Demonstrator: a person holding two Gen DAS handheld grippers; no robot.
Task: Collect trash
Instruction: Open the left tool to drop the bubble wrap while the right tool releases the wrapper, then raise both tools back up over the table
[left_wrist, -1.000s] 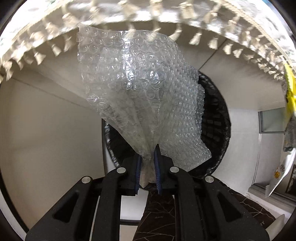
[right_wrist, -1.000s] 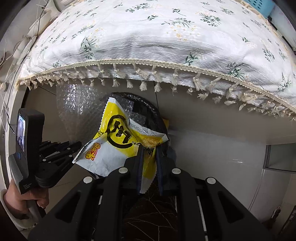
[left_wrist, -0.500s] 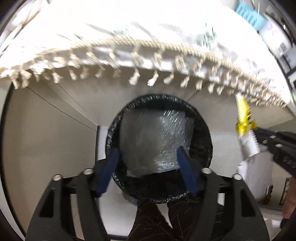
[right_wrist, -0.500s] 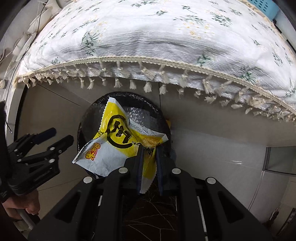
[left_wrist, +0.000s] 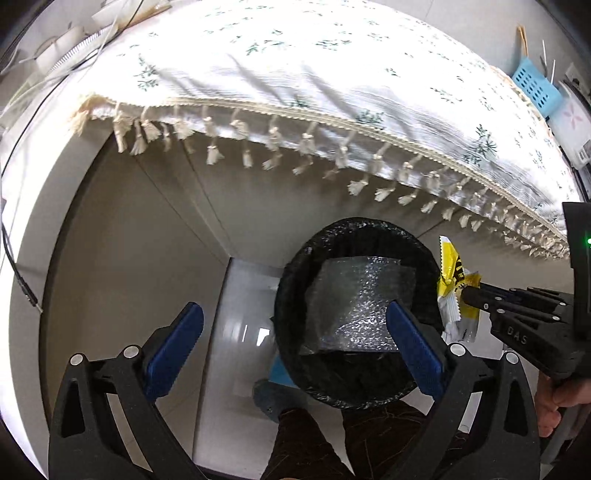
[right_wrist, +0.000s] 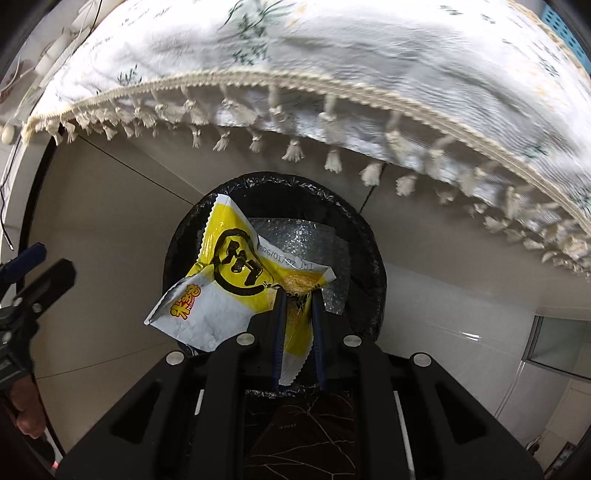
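Observation:
A round trash bin lined with a black bag stands on the floor under the table edge; it also shows in the right wrist view. A sheet of clear bubble wrap lies inside it and shows in the right wrist view too. My left gripper is open and empty, held above the bin's left side. My right gripper is shut on a yellow and white snack wrapper and holds it over the bin. The wrapper shows at the bin's right rim in the left wrist view.
A table with a white floral tablecloth and tassel fringe overhangs the bin. A blue basket sits on it at the far right. Pale floor tiles lie to the left. A person's dark trousers are close below.
My left gripper opened and let go of the bubble wrap, which now lies in the bin, then drew back to the left. My right gripper moved the wrapper over the bin.

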